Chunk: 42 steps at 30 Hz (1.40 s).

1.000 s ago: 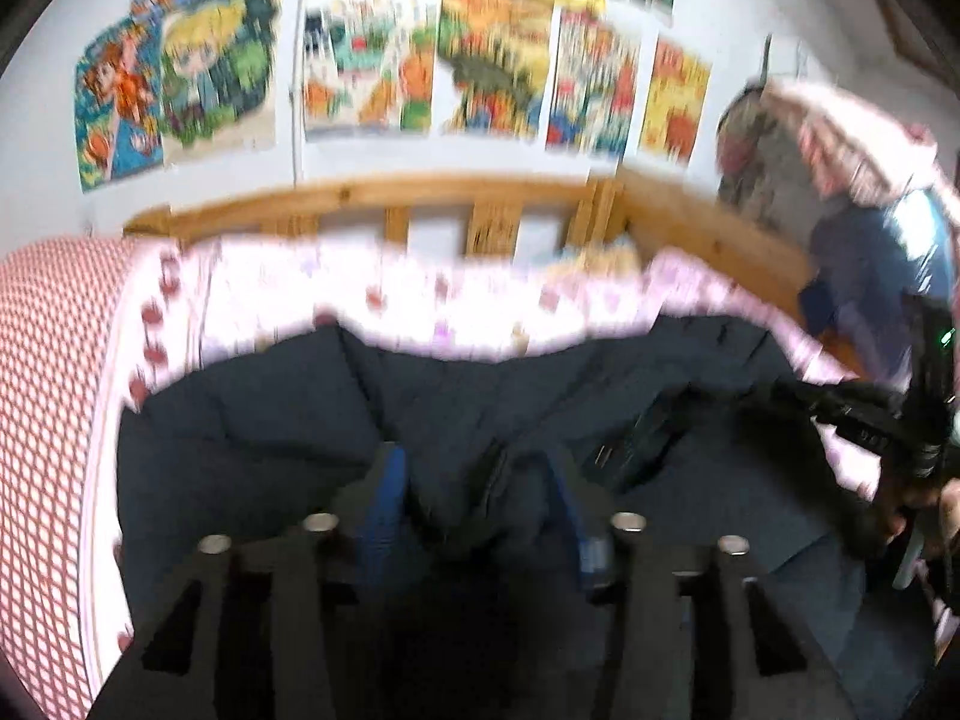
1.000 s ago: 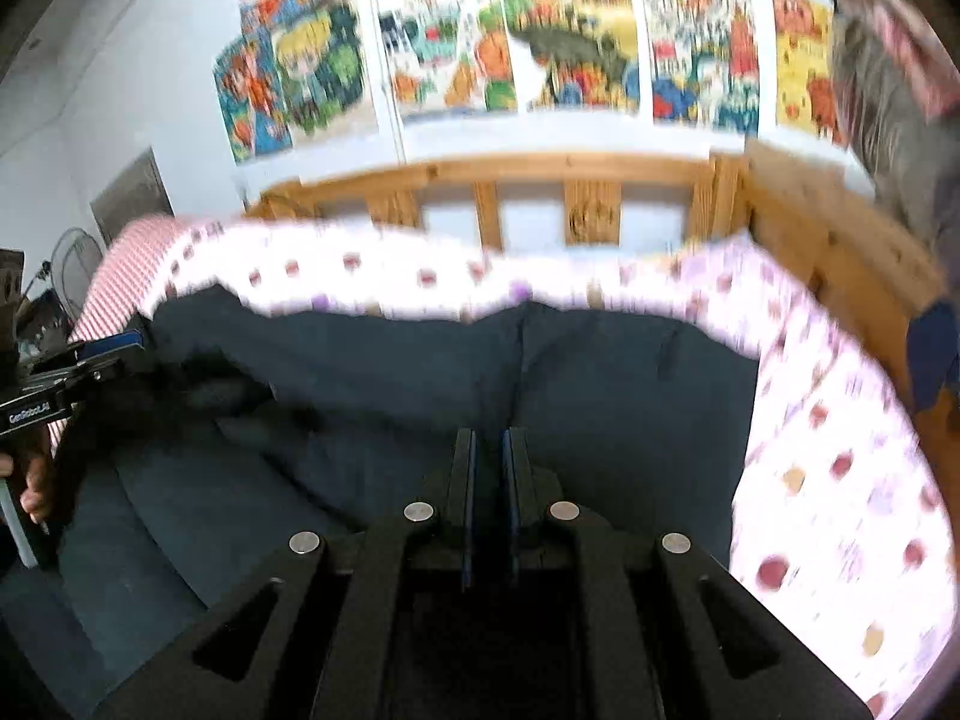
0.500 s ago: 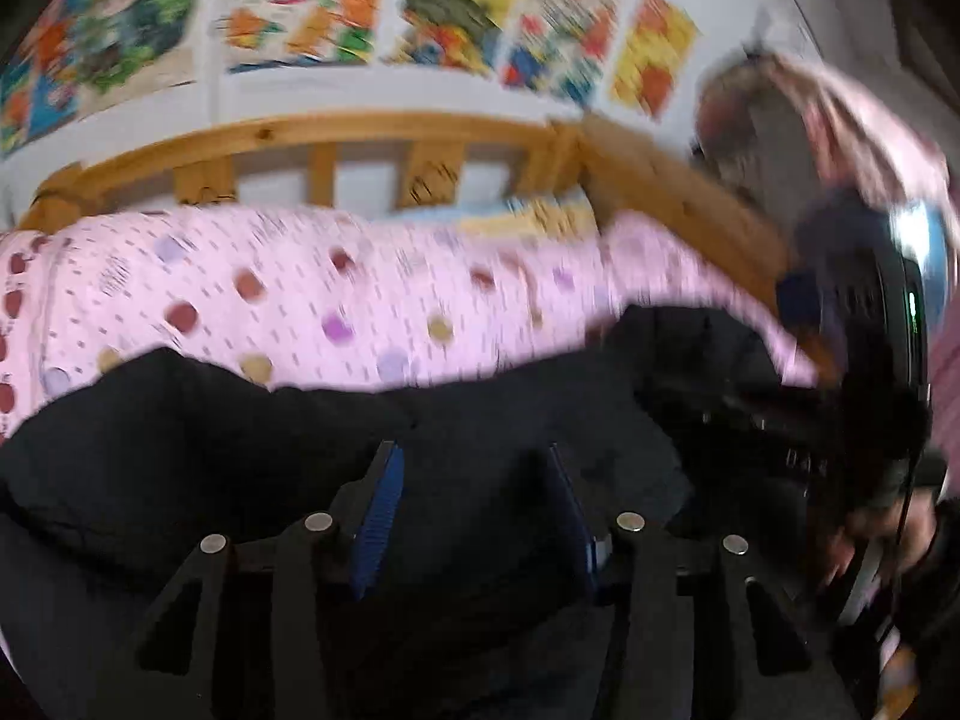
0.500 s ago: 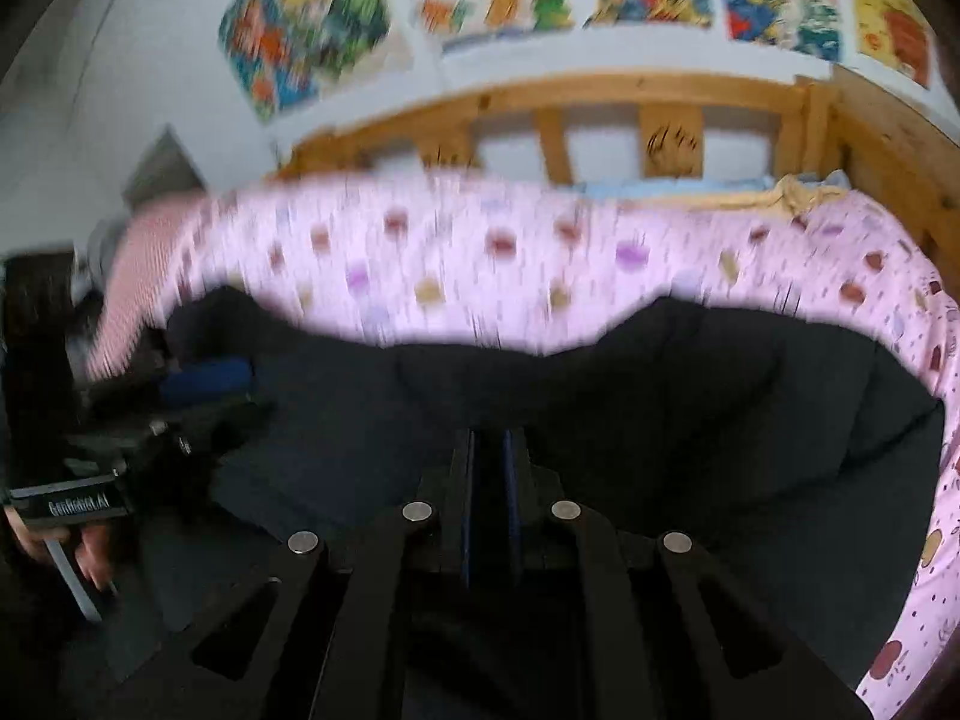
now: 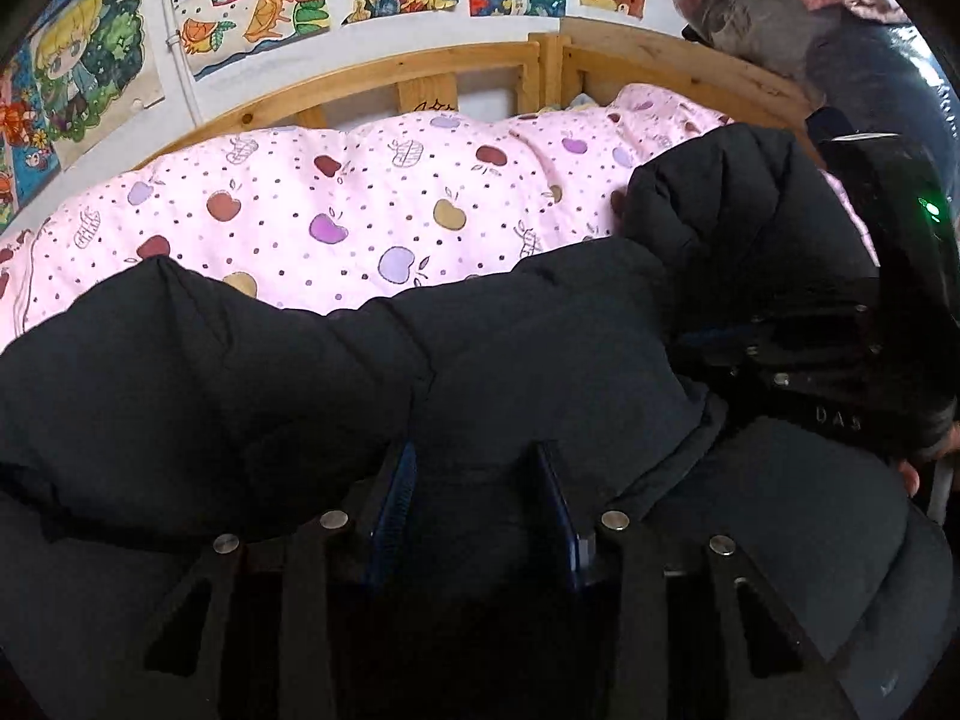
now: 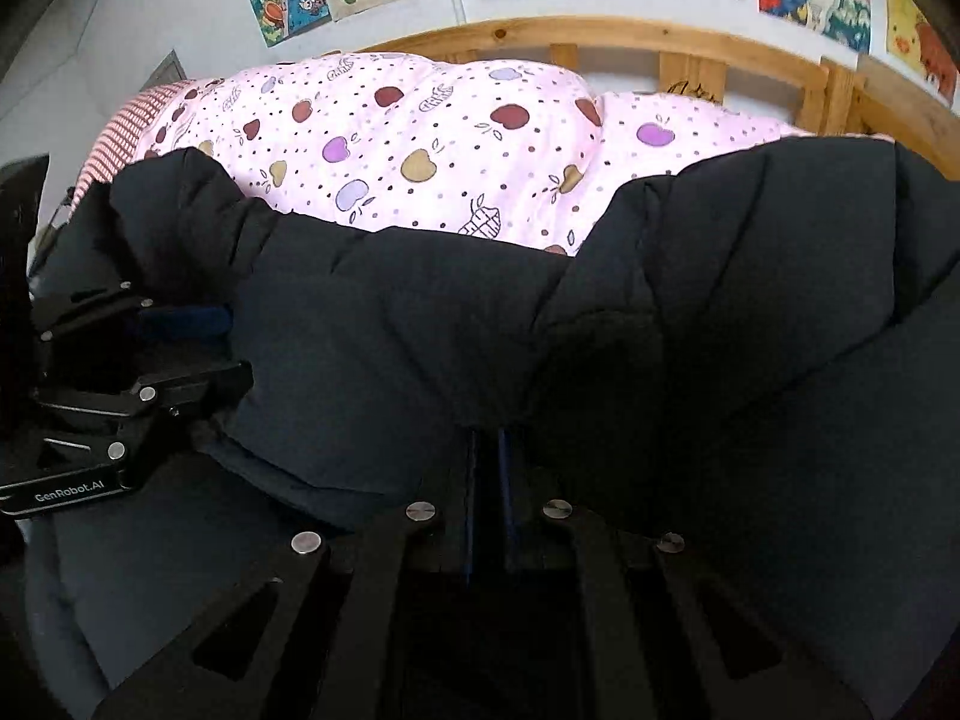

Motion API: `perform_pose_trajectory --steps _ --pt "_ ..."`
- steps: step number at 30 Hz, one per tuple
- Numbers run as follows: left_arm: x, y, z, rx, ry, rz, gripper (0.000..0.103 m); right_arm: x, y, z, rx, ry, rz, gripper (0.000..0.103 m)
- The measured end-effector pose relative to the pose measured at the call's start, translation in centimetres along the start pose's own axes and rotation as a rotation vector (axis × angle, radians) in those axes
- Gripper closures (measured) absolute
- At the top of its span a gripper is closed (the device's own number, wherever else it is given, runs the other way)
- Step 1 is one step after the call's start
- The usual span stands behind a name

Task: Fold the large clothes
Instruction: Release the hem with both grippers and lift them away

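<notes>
A large black puffer jacket lies bunched on a bed, with a lower layer spread under both grippers. My left gripper is shut on a thick fold of it, and padded cloth fills the gap between the blue pads. My right gripper is shut on the jacket, its fingers almost together on a thin pinch of cloth. Each gripper shows in the other's view: the right gripper at the right edge, the left gripper at the left edge. Both hold the same raised edge.
A pink duvet with apple prints covers the bed beyond the jacket. A wooden bed rail runs behind it, with drawings on the wall above. More clothes hang at the far right. A red checked pillow sits at the left.
Both grippers have carried the jacket's edge back towards me. The jacket reached far across the bed a second ago. Now its held edge sits close and much more duvet shows beyond it.
</notes>
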State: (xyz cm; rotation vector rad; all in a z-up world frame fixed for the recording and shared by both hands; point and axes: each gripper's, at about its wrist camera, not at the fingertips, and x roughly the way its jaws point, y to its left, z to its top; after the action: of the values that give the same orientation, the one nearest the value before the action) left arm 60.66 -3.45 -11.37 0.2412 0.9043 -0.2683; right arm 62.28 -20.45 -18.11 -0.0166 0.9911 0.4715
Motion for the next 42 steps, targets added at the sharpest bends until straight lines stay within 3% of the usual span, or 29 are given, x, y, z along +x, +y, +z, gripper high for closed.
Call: perform_pose_trajectory --steps 5,8,11,13,15,17,19,22,23,30,42 --pt "-1.7 -0.1 -0.3 -0.007 -0.070 -0.005 0.065 -2.9 -0.9 -1.0 0.067 -0.113 0.069 0.096" --pt "-2.8 -0.1 -0.2 -0.023 -0.073 0.016 0.062 -5.3 -0.9 -1.2 0.112 -0.154 0.042 0.096" --pt "-4.4 0.2 0.0 -0.082 -0.071 0.033 0.052 -7.3 -0.8 -1.6 0.147 -0.177 0.012 0.093" --pt "-5.6 0.6 0.1 -0.154 -0.068 0.013 0.048 -8.8 -0.5 -1.8 0.161 -0.193 -0.009 0.087" --pt "-6.8 1.3 -0.2 -0.229 -0.071 -0.007 0.048 -10.1 -0.3 -2.2 0.162 -0.206 -0.016 0.068" --pt "-8.1 1.7 -0.6 -0.296 -0.079 -0.023 0.044 -12.2 0.1 -2.6 0.162 -0.229 -0.020 0.057" --pt "-9.7 1.8 -1.1 -0.334 -0.091 -0.028 0.032 -14.2 -0.6 -3.2 0.149 -0.243 -0.029 0.056" --pt "-12.7 1.2 -1.6 -0.336 -0.131 -0.008 0.027 -16.8 -0.1 -3.4 0.125 -0.254 -0.050 0.051" --pt "-13.8 1.0 -1.9 -0.334 -0.144 -0.003 0.026 -17.9 0.2 -3.5 0.121 -0.265 -0.054 0.045" --pt "-20.9 -1.0 -3.0 -0.321 -0.217 0.033 0.002 -25.0 1.5 -5.1 0.149 -0.333 -0.038 0.026" --pt "-31.8 -5.1 -7.2 -0.254 -0.326 0.055 0.000 -35.5 5.5 -9.6 0.082 -0.414 -0.055 0.014"
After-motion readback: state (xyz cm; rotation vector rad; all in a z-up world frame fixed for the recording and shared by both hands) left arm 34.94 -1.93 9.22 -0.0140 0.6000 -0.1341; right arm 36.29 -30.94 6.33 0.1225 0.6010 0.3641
